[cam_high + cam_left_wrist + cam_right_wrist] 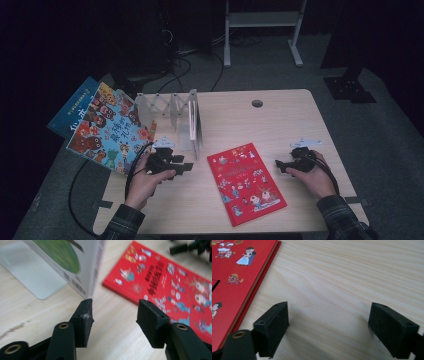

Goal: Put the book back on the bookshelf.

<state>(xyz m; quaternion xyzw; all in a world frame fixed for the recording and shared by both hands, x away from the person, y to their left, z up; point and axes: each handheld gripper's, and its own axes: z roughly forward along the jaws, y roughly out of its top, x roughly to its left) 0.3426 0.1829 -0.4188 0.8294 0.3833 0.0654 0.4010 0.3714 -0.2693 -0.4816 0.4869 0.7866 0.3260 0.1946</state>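
Here, both grippers, left (189,167) and right (278,163), rest wide apart, empty, flanking the red book (246,182) on the table (280,120).

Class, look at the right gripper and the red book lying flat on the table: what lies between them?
Nothing: bare wooden table separates the open right gripper from the red book, as that gripper's view shows.

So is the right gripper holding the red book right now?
No, the right gripper is open over bare table, with the red book beside it.
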